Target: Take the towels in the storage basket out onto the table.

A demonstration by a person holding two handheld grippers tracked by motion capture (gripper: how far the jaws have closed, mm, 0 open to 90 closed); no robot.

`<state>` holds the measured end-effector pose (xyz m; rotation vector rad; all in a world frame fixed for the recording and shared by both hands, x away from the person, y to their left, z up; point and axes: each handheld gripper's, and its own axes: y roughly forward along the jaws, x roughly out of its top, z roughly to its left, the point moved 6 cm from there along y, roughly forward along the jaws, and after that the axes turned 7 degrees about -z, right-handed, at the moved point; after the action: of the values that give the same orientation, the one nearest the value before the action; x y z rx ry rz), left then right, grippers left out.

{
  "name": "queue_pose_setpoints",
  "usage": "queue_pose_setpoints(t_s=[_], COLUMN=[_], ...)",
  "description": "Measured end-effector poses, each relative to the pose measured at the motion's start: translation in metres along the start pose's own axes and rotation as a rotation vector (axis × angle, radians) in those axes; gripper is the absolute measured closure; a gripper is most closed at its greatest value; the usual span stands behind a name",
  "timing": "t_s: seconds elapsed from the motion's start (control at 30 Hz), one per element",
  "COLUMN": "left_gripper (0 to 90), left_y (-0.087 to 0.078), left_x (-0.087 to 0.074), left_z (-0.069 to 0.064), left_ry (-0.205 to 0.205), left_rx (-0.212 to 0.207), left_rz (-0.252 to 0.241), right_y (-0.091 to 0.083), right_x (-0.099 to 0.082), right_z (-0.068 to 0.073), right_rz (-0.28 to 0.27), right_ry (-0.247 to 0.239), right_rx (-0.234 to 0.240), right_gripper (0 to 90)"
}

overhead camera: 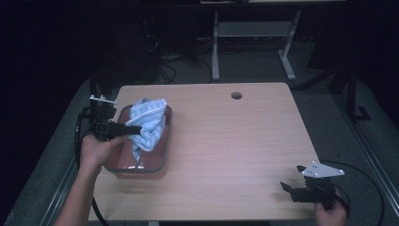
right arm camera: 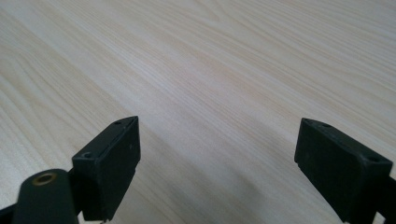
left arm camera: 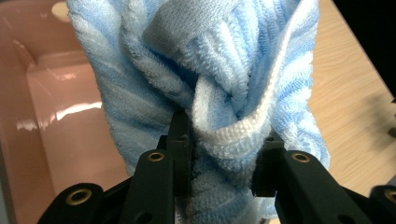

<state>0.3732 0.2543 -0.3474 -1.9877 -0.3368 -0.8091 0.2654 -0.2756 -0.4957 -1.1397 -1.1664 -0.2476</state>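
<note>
Tongs first: the left gripper (overhead camera: 134,128) has its 2 jaws clamped on a bunched fold of the blue-and-white striped towel (overhead camera: 148,123), while the right gripper (overhead camera: 288,187) sits with its jaws spread wide and nothing between them, low over bare wood.

Going from largest down, the table (overhead camera: 226,141) stretches broad and bare between the 2 grippers, so there is plenty of open room to the right of the left tongs. Its left edge runs close behind the left hand (overhead camera: 96,150), and its near edge lies just under the right gripper.

Directly below the left tongs sits the pink tray (overhead camera: 162,162) with a dark rim; its walls rise on each side of the hanging cloth. The towel is lifted, its tail dangling down toward the tray floor; whether the tail touches the floor cannot be told.

Judging from this, the step in hand is lifting the towel out of the tray. The next move likely calls for raising higher until the tail clears the rim, then carrying it toward the open wood.
</note>
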Motion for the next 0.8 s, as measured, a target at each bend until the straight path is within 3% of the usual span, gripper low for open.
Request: queue_pose_setpoints(t_s=[0.33, 0.8], left_gripper=[66.7, 66.7], left_y=[-0.003, 0.011], left_x=[0.019, 0.041], left_z=[-0.017, -0.052], left_ry=[0.028, 0.087], left_rx=[0.000, -0.029], left_rz=[-0.011, 0.003], right_y=[-0.001, -0.003], right_x=[0.000, -0.002], right_z=[-0.001, -0.004], right_rz=[-0.002, -0.010], right_ry=[0.005, 0.014], right_rx=[-0.004, -0.012], right_gripper=[13.7, 13.7])
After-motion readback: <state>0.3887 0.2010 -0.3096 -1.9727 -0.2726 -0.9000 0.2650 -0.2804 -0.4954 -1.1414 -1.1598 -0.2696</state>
